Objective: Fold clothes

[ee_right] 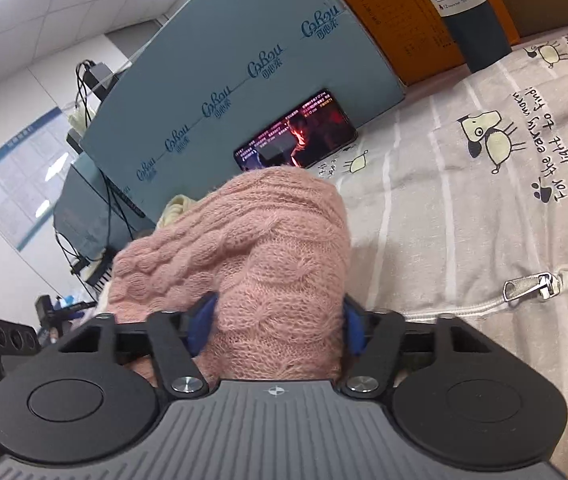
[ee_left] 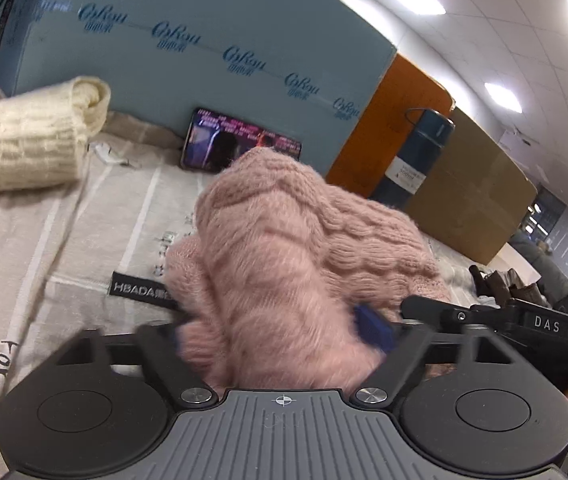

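A pink cable-knit sweater, a cream ribbed knit, a grey white-striped sheet.

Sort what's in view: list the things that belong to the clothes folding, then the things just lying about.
Job:
- pink knit sweater
- cream knit sweater
- left gripper and right gripper, each with pink knit between its pads

Lying about:
- phone, screen lit
- vacuum bottle
- cardboard box
- blue board

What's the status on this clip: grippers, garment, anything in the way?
Left gripper and right gripper both clamped on bunched pink sweater. Sweater lifted off the grey sheet. Cream knit aside at left, phone propped behind; nothing blocking.
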`<action>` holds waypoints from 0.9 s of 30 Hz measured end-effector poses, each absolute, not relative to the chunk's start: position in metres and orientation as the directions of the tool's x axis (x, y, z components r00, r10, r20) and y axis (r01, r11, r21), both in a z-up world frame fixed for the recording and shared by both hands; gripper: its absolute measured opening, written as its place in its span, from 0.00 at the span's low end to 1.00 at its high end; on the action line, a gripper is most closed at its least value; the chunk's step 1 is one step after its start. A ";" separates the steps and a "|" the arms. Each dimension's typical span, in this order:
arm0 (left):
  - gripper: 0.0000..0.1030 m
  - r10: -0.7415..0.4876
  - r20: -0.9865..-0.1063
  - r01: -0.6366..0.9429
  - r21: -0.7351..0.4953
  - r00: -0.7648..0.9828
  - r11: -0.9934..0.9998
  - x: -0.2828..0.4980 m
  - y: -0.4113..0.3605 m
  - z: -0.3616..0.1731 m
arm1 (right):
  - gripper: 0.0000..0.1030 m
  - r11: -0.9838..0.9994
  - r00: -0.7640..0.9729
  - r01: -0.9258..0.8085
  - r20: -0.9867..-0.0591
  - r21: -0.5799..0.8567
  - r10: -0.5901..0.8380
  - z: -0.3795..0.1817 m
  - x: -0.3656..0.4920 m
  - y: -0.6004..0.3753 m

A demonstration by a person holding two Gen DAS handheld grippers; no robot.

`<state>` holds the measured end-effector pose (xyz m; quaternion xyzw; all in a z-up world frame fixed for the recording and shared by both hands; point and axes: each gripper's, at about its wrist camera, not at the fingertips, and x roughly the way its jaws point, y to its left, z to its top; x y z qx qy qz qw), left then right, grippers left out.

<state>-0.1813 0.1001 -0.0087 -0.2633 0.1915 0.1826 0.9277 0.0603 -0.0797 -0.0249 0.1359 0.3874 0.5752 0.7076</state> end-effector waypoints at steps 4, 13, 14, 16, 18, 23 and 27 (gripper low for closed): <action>0.47 0.272 -0.404 -0.434 -0.395 0.873 0.809 -0.184 0.084 0.003 | 0.48 0.295 0.061 -0.719 -0.365 0.630 0.929 -0.018 0.055 -0.089; 0.46 0.164 -0.297 -0.267 -0.350 0.941 0.898 -0.158 0.049 0.041 | 0.47 0.285 0.189 -0.700 -0.215 0.655 0.958 0.007 0.050 -0.165; 0.46 0.137 -0.276 -0.228 -0.331 0.951 0.915 -0.148 0.043 0.047 | 0.47 0.296 0.228 -0.699 -0.190 0.651 0.955 0.010 0.049 -0.178; 0.46 0.073 -0.228 -0.140 -0.292 0.971 0.946 -0.123 0.028 0.060 | 0.47 0.324 0.322 -0.700 -0.124 0.636 0.939 0.016 0.049 -0.208; 0.46 0.000 -0.170 -0.042 -0.242 0.985 0.969 -0.095 0.009 0.074 | 0.47 0.358 0.416 -0.696 -0.057 0.623 0.908 0.022 0.049 -0.238; 0.46 -0.194 -0.080 0.178 -0.172 0.978 0.969 -0.012 -0.044 0.099 | 0.47 0.470 0.643 -0.607 0.049 0.640 0.764 0.028 0.059 -0.311; 0.46 -0.330 -0.056 0.310 -0.228 0.942 0.923 0.056 -0.084 0.098 | 0.47 0.576 0.782 -0.510 0.066 0.639 0.619 0.027 0.069 -0.355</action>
